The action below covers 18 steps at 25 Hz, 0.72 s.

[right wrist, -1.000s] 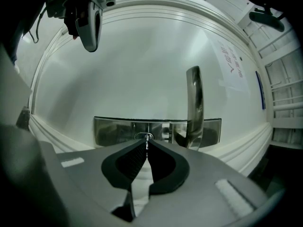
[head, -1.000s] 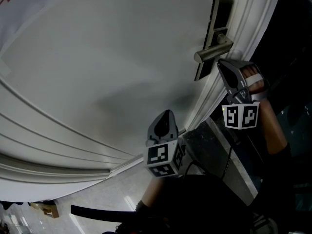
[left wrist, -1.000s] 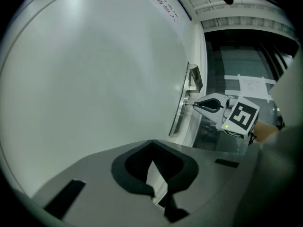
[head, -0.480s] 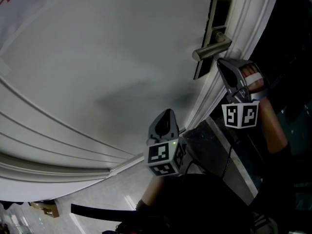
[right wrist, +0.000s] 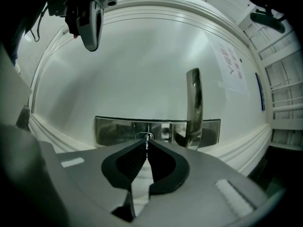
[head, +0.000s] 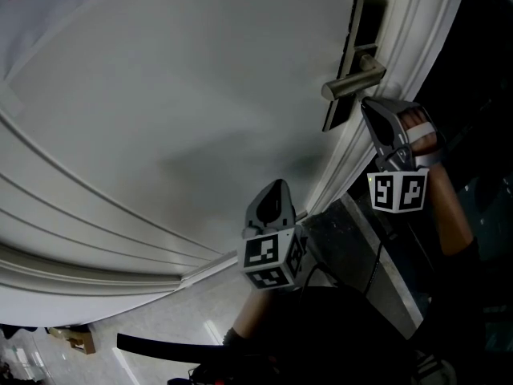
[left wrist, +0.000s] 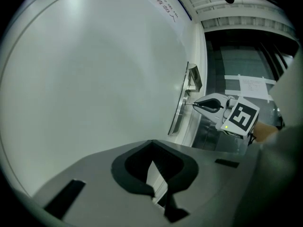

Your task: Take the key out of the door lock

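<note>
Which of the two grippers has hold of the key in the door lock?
The right gripper: its jaws are closed on the key at the lock plate. The left gripper is shut, empty, away from it.

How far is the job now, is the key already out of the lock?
Done: the right gripper is at the lock, jaws shut on the key. In hand: that grip; the key seems to sit in the lock, not out yet. Left: pull it out. The left gripper is shut on nothing, away from the lock.

Dim, greyish light; strong fisheye bending and dark corners throughout.
</note>
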### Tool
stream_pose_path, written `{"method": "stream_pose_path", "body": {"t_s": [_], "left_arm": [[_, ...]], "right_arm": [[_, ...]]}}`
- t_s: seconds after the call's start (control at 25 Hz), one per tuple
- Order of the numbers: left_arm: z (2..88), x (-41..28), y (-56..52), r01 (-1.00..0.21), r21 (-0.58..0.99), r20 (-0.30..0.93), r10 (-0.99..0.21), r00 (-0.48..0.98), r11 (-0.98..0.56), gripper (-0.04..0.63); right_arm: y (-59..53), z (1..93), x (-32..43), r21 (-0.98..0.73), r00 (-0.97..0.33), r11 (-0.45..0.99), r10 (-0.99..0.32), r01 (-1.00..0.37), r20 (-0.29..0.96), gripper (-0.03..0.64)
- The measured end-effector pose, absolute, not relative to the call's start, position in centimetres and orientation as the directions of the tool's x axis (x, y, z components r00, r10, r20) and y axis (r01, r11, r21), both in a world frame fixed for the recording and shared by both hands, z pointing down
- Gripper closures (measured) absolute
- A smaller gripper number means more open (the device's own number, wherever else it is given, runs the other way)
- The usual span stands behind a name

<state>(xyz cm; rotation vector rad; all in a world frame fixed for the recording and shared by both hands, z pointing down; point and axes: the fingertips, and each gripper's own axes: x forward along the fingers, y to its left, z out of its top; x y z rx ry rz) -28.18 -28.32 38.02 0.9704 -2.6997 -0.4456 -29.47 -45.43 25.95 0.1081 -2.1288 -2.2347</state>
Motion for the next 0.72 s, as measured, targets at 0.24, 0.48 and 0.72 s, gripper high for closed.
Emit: {"method": "stream_pose_path", "body": {"t_s": [0.24, 0.48, 0.72], "left_arm": [[38.23, -28.10, -28.70, -0.593, 0.351, 0.109, -0.660, -0.743, 0.725, 0.595], [38.10, -28.19, -28.57, -0.589, 0.353, 0.110, -0.657, -0.746, 0.727, 0.597], [37.97, -28.39, -28.58, -0.587, 0.355, 0.109, -0.656, -0.747, 0.727, 0.595]], "right_arm": [[-45.44, 25.95, -29.47, 0.999, -0.996, -0.051, -0.086, -0.008, -0.013, 0.605], [-45.47, 25.97, -29.41, 0.999, -0.996, -0.052, -0.088, -0.009, -0.014, 0.606], [-45.57, 26.05, -29.20, 0.998, -0.996, -0.057, -0.089, -0.009, -0.014, 0.604]]}}
